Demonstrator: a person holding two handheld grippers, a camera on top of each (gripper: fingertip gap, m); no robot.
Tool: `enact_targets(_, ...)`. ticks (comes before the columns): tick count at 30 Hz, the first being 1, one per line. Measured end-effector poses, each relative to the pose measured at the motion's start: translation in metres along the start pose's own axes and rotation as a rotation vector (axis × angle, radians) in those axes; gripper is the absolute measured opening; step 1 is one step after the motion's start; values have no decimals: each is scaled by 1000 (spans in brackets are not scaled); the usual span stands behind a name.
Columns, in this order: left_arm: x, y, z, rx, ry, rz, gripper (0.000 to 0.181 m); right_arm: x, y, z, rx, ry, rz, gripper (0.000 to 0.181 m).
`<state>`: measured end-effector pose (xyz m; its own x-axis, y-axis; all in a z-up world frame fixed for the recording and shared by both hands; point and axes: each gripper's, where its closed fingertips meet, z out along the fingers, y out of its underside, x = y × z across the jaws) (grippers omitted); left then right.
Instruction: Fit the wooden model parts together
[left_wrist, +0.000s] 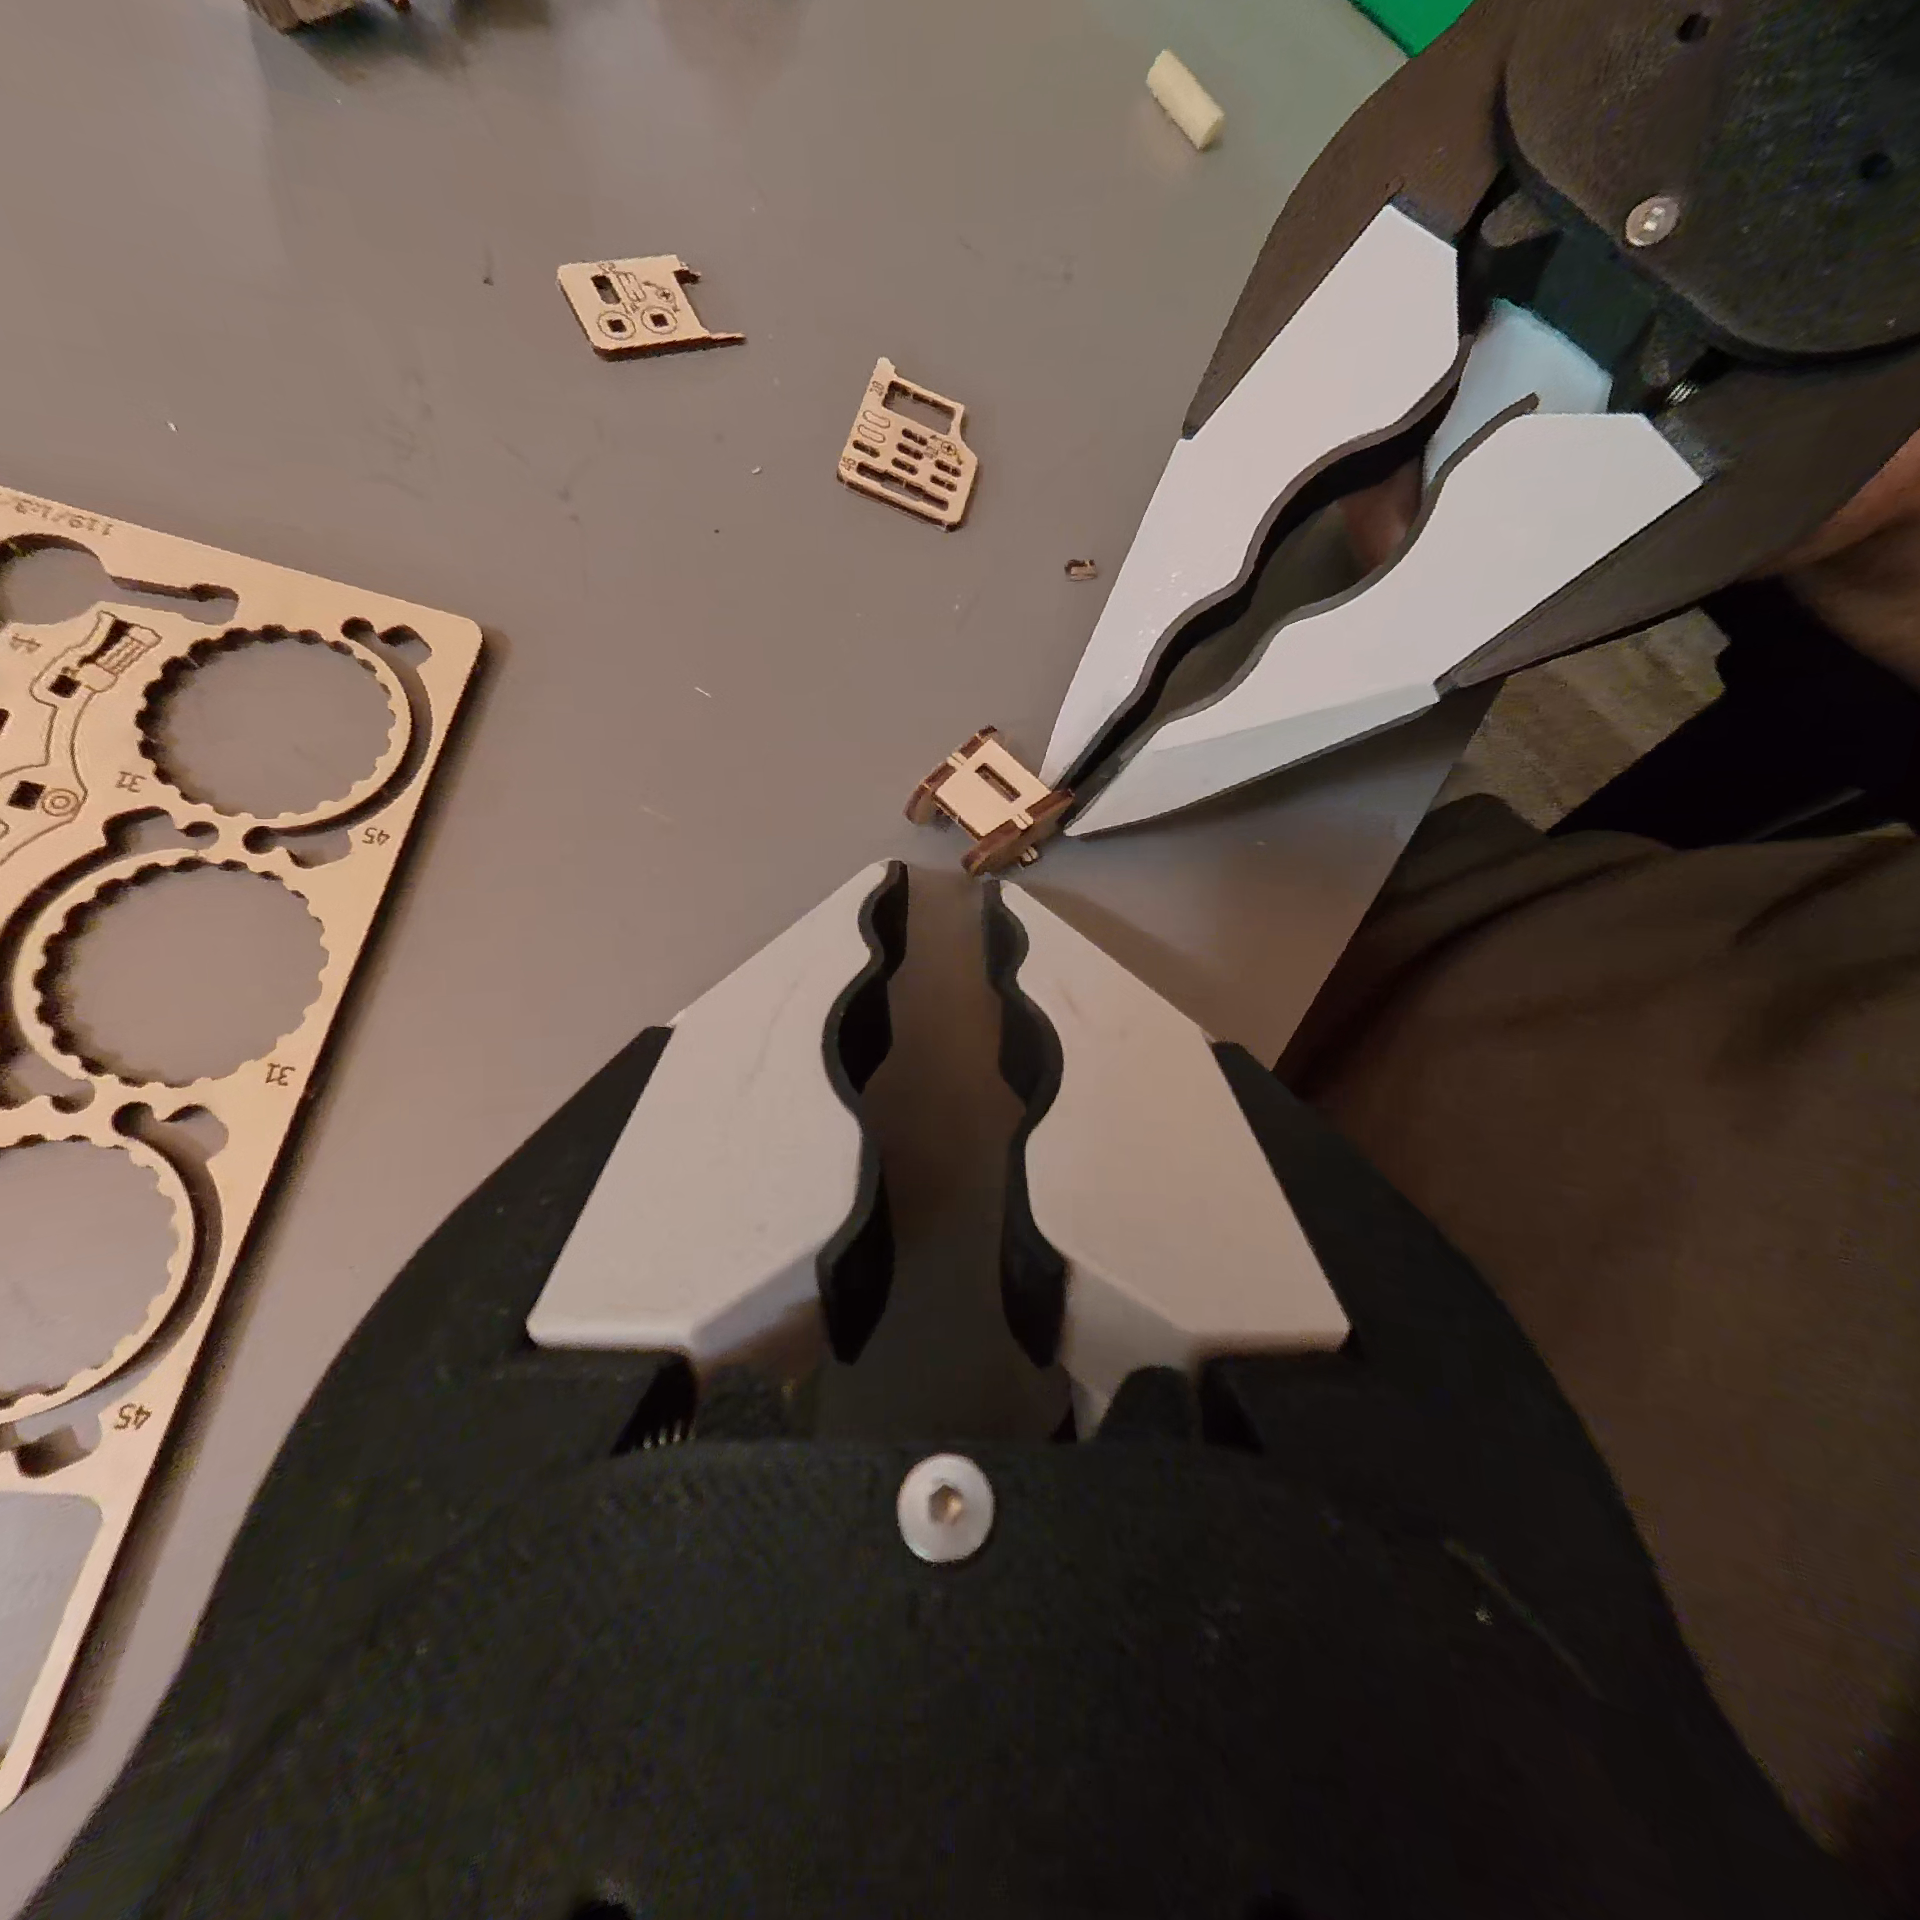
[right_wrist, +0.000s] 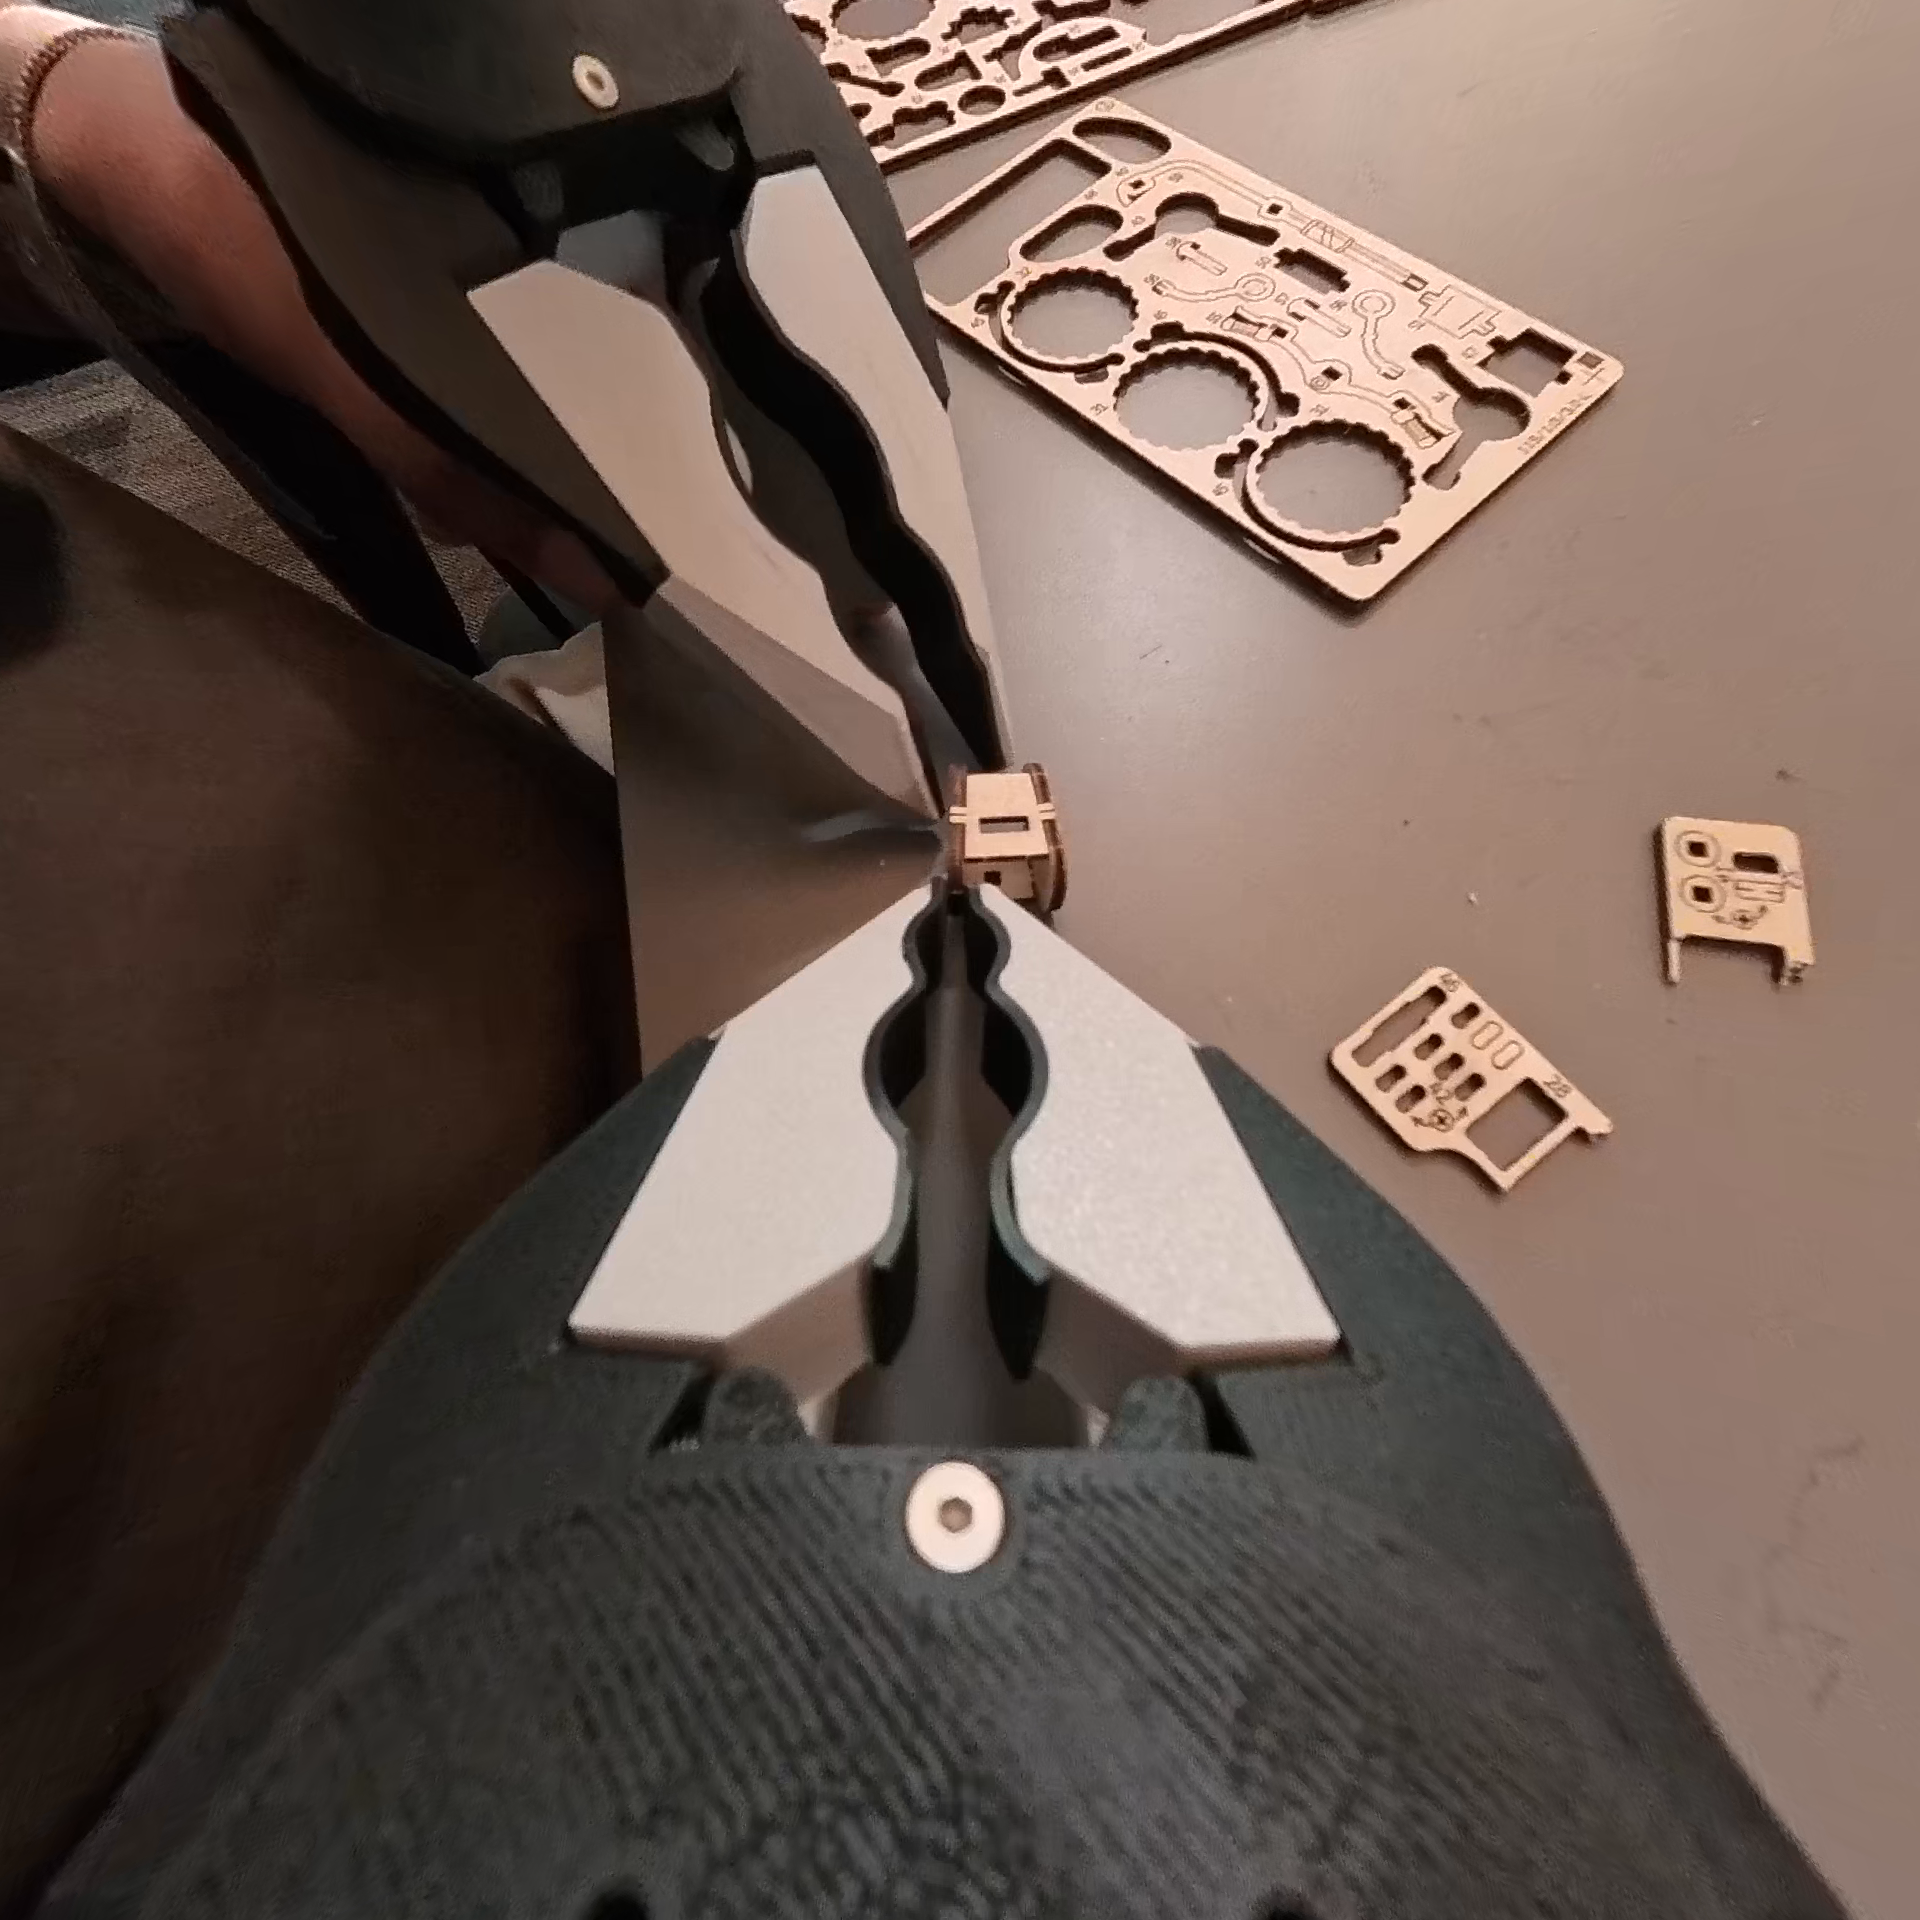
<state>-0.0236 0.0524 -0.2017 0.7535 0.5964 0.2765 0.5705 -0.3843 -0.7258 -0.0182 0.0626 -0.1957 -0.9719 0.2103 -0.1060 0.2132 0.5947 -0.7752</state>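
Observation:
A small assembled wooden piece (left_wrist: 982, 800) with a rectangular slot is held just above the grey table (left_wrist: 675, 623). My right gripper (left_wrist: 1062, 816) comes in from the upper right and is shut on the piece's edge. In the right wrist view (right_wrist: 954, 902) its tips pinch the lower left corner of the piece (right_wrist: 1003, 831). My left gripper (left_wrist: 943, 875) is open by a narrow gap, with its tips right below the piece. It enters the right wrist view (right_wrist: 966, 795) from the upper left, tips against the piece.
Two loose flat wooden parts (left_wrist: 649, 312) (left_wrist: 904, 457) lie farther out; they also show in the right wrist view (right_wrist: 1733, 899) (right_wrist: 1465, 1081). A punched-out wooden sheet (left_wrist: 447, 665) (right_wrist: 1538, 447) lies at the left, a second sheet (right_wrist: 1039, 94) beyond. A white block (left_wrist: 1184, 99) sits far off. The table edge and dark clothing (left_wrist: 1558, 1143) are close. Less than 4 cm separates the two grippers' tips.

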Motion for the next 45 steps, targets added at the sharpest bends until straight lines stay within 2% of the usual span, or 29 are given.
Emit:
enact_targets(1,1,0,0,-1,-3,8,14,0,0,0,0,0,0,1)
enact_targets(10,1,0,3,-1,-57,63,21,-1,-2,1,4,-1,-3,1)
enact_targets(17,1,0,5,2,-168,150,32,-2,-1,2,-2,2,-6,1)
enact_targets(45,-3,0,3,0,-162,122,31,-2,-1,4,-6,13,0,1)
